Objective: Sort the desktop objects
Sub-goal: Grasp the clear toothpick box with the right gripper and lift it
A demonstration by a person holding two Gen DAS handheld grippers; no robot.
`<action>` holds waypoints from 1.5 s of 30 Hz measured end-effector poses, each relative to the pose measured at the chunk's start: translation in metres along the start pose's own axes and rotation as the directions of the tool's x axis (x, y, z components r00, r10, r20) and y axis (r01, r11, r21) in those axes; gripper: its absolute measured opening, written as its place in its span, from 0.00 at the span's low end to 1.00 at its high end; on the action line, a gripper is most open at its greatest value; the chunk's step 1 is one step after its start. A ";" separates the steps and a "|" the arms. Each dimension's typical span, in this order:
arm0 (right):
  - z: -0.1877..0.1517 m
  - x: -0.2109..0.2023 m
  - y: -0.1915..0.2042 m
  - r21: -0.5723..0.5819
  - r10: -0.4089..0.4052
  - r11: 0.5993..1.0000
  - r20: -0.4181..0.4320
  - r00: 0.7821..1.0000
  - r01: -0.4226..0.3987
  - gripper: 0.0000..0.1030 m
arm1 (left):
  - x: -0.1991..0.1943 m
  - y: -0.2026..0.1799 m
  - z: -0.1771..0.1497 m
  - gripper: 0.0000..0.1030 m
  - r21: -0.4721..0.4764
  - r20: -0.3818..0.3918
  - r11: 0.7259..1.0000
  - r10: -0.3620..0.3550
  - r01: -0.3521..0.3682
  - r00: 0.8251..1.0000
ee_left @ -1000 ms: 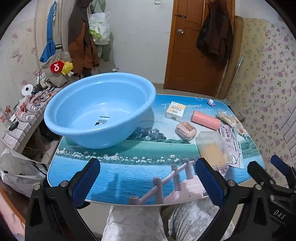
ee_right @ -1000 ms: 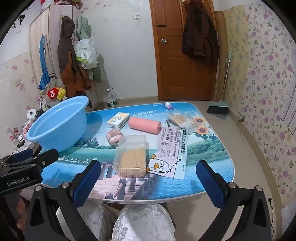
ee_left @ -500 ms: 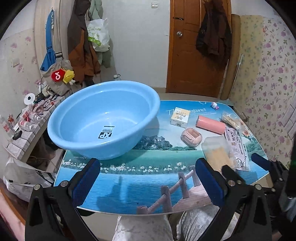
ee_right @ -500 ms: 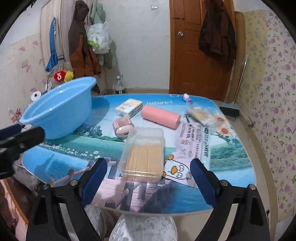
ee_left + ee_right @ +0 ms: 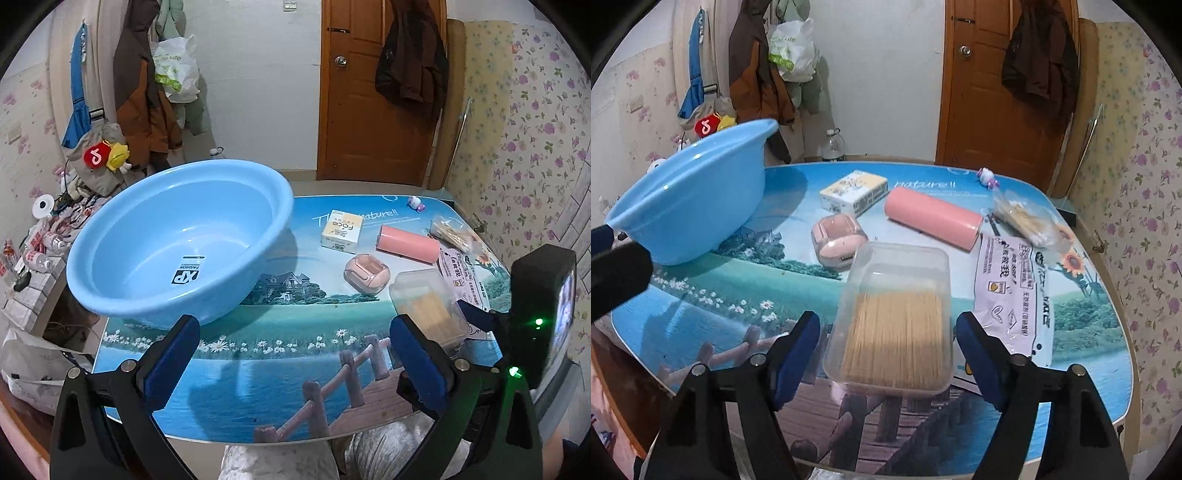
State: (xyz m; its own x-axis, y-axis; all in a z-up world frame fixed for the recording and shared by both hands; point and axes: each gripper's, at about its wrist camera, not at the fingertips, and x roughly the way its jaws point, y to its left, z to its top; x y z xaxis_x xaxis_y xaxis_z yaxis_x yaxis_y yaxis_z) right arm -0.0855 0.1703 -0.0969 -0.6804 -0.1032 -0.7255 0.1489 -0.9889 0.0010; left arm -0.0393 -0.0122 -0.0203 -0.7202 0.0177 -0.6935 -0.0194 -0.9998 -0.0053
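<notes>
A clear plastic box of toothpicks lies on the table between the open fingers of my right gripper, untouched on both sides. The box also shows in the left wrist view. Beyond it lie a pink case, a pink roll, a small yellow-white box, a bag of cotton swabs and a white packet. A big blue basin stands at the table's left. My left gripper is open and empty over the table's near edge.
The table has a printed landscape top. A tiny toy sits at its far edge. A water bottle stands on the floor behind. Coats and bags hang on the left wall; a door is at the back.
My right gripper has moved forward and down, so its open fingers now flank the toothpick box. My left gripper has edged slightly forward toward the basin.
</notes>
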 end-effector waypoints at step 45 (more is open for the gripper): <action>-0.015 -0.043 -0.116 0.169 -0.064 0.984 0.087 0.994 0.049 0.61 | 0.090 -0.087 0.032 1.00 0.087 -0.088 0.995 -0.042 0.050 0.995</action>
State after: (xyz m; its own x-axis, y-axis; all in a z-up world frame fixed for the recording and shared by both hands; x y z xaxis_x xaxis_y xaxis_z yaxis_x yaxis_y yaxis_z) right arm -0.0626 0.2911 -0.0764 -0.7487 -0.0483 -0.6611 -0.0082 -0.9966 0.0820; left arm -0.1243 0.0770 -0.0594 -0.6551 0.0589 -0.7532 -0.1153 -0.9931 0.0227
